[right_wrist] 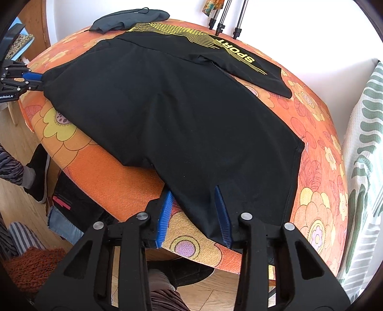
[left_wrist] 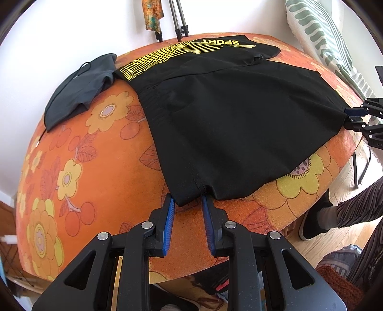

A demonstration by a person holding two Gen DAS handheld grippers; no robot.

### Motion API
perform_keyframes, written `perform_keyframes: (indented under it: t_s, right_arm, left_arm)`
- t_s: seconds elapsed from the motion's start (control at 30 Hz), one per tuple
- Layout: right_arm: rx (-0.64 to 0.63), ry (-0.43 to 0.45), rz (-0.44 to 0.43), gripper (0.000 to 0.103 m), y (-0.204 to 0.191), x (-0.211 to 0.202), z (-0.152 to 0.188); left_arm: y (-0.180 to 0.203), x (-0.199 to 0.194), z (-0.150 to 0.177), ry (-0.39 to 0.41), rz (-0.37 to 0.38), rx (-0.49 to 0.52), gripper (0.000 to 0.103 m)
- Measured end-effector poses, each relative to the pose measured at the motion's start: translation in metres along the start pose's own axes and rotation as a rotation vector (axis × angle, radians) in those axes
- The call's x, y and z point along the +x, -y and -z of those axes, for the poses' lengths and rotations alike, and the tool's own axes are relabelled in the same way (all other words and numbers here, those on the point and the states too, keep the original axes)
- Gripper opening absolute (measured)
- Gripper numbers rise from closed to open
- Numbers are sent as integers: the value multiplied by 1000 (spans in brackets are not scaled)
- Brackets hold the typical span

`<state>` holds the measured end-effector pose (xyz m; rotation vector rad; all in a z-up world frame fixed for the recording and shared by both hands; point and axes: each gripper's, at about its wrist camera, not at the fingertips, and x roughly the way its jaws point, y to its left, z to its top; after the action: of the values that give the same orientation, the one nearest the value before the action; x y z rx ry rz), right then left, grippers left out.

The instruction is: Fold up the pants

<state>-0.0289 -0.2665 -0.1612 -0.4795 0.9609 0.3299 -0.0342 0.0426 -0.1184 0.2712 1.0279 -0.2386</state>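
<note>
Black pants (left_wrist: 234, 119) with yellow "SPORT" print lie spread on the orange flowered table (left_wrist: 95, 148). My left gripper (left_wrist: 188, 202) is open, its blue fingers either side of the near hem corner. My right gripper (right_wrist: 194, 193) is open with the other hem corner draped between its fingers. In the left wrist view the right gripper (left_wrist: 350, 117) shows at the far right edge of the pants. In the right wrist view the left gripper (right_wrist: 36, 81) shows at the left corner of the pants (right_wrist: 182, 114).
A dark grey garment (left_wrist: 81, 88) lies at the table's far left. Tripod legs (left_wrist: 178, 21) stand behind the table by the white wall. A green-patterned cushion (left_wrist: 323, 40) is at the right. A person's shoe (left_wrist: 316, 220) and clothes lie on the wooden floor.
</note>
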Motion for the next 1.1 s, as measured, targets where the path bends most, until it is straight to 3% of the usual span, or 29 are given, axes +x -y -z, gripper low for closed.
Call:
perform_keyframes:
  t_s: [0.1,0.23,0.43,1.1]
  right_arm:
    - [-3,0,2,25,1,1,0]
    - [6,5,2,22,2,2,-1]
    - [21,10,7,15,7,2,-2]
    - [56,47,30,9,15,-5,-10]
  left_arm:
    - [-1,2,0,-1,-8,-1,23]
    - [-1,3,-3,0,-7,0,23]
    - [2,2,-6,19,-4,15,14]
    - [-7,-13,-17,104,3,-12,5]
